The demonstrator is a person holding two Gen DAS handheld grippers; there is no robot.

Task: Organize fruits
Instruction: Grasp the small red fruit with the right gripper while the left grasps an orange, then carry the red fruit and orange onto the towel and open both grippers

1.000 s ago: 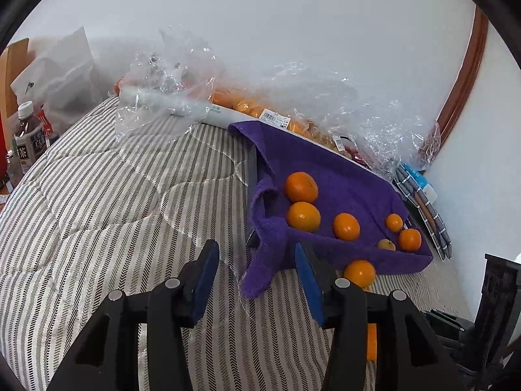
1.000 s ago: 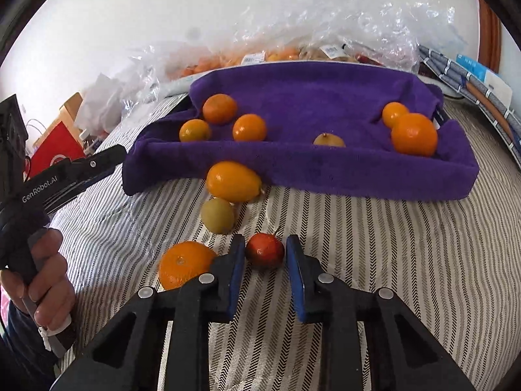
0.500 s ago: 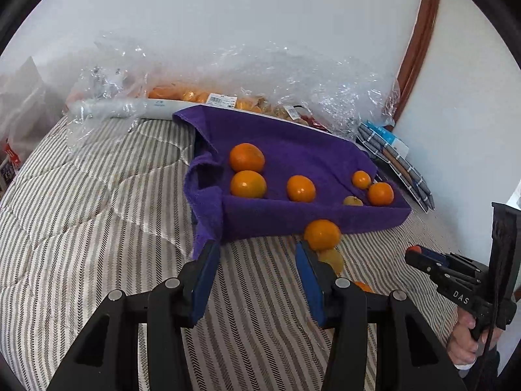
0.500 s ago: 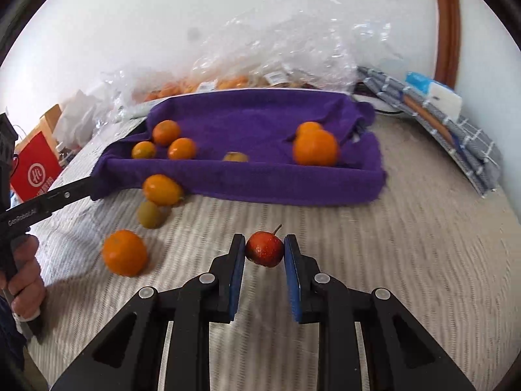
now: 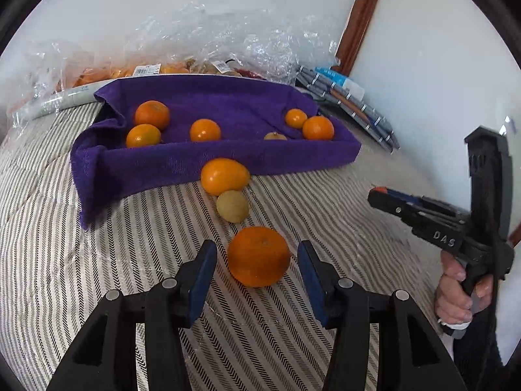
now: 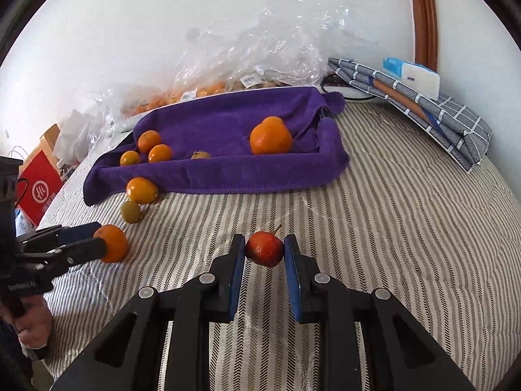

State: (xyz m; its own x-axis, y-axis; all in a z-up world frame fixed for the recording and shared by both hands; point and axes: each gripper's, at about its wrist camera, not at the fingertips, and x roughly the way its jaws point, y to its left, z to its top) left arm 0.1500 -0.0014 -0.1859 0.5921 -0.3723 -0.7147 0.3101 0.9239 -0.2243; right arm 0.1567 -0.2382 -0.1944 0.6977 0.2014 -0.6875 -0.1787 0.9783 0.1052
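My left gripper (image 5: 257, 257) is open, its jaws on either side of a big orange (image 5: 259, 255) lying on the striped bedcover, not touching it. My right gripper (image 6: 264, 251) is shut on a small red fruit with a stem (image 6: 264, 248), held low over the bedcover; it also shows in the left wrist view (image 5: 377, 192). A purple towel-lined tray (image 5: 211, 159) holds several oranges and a small yellowish fruit (image 5: 275, 136). In front of the tray lie an orange fruit (image 5: 224, 176) and a yellow-green fruit (image 5: 232, 206).
Crinkled clear plastic bags with packed fruit (image 5: 182, 65) lie behind the tray by the wall. Folded grey checked cloths (image 6: 423, 110) sit at the right by a wooden door frame. A red bag (image 6: 39, 189) stands off the bed's left side.
My left gripper swung right and forward until the big orange sits between its open jaws. My right gripper lifted the red fruit and carried it right, away from the other loose fruits.
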